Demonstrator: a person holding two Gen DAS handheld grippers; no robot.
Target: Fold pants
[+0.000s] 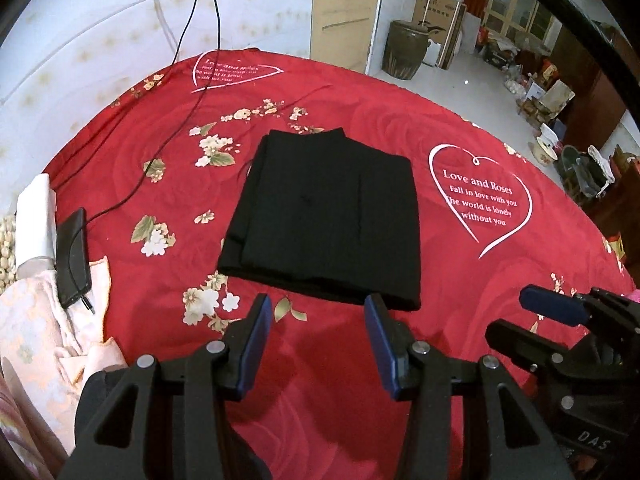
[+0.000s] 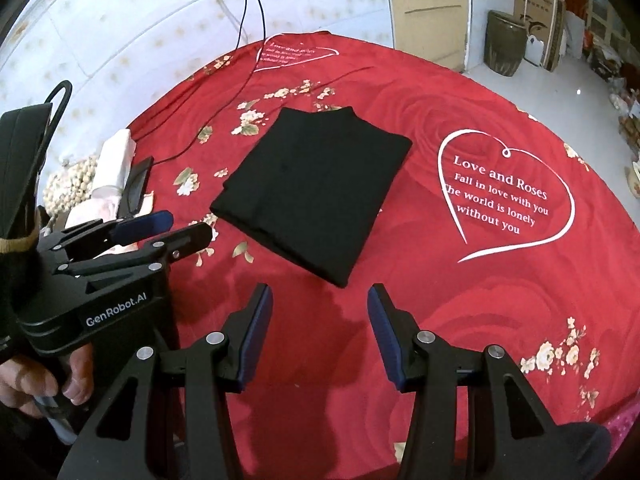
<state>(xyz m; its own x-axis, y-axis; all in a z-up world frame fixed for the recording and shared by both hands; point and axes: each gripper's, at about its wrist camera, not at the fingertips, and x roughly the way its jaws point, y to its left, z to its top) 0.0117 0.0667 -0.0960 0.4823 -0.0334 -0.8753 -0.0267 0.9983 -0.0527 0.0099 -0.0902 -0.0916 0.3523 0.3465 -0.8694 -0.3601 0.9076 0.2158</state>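
Note:
The black pants (image 1: 328, 216) lie folded into a compact rectangle in the middle of the red flowered bedsheet (image 1: 160, 152). My left gripper (image 1: 318, 302) hovers just short of the bundle's near edge, jaws open with only sheet between its blue pads. My right gripper (image 2: 319, 292) is open too, held just off the near corner of the pants (image 2: 312, 192) without touching them. Each view catches the other tool at its side: the right gripper (image 1: 510, 314) and the left gripper (image 2: 186, 226), which a hand (image 2: 40, 380) holds.
A black phone (image 1: 72, 256) with a cable (image 1: 168, 140) plugged in lies at the sheet's left edge, beside a white cloth (image 1: 38, 208), beads and a pink towel (image 1: 36, 320). Beyond the bed's far right edge are tiled floor, a dark jar (image 1: 402, 50) and boxes.

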